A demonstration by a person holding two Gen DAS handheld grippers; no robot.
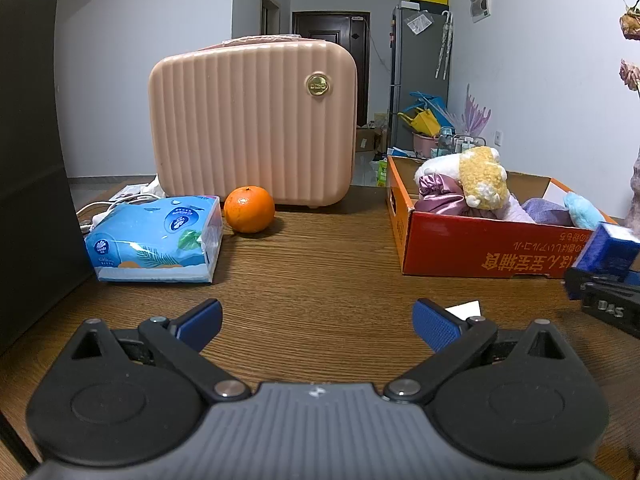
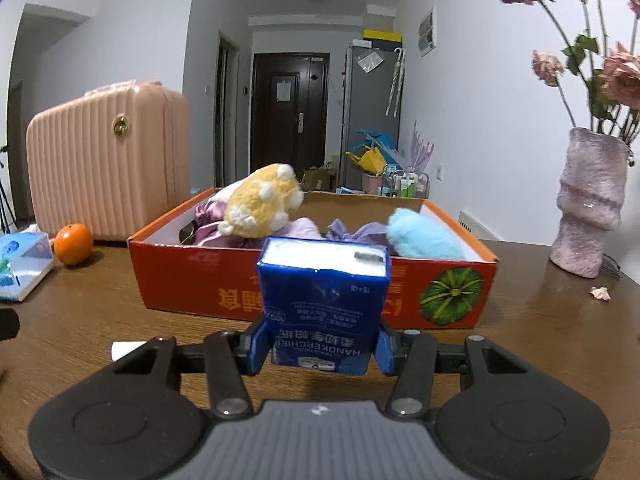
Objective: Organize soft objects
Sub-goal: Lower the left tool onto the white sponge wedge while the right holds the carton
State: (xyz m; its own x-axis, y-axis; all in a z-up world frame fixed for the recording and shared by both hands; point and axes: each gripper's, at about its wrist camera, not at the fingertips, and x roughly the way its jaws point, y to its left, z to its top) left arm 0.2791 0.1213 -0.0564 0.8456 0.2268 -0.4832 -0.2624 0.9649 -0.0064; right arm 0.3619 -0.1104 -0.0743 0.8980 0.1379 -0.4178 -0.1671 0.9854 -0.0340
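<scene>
Blue rubber pads of the left gripper stand wide apart with nothing between them, the tool angled gently down over the bare brown surface; ahead on the far left lies a soft tissue pack beside an orange, and to the right sits the red cardboard box already heaped with plush toys and cloths. From the right wrist view, the right gripper has its jaws clamped on a blue handkerchief pack, gripped low across its two narrow sides and raised just in front of the box's near wall. Such a pack looks light and squashy, its film wrapper likely slick, so a hold across the middle seems safer. This tool also tilts slightly downward, aimed at the box.
</scene>
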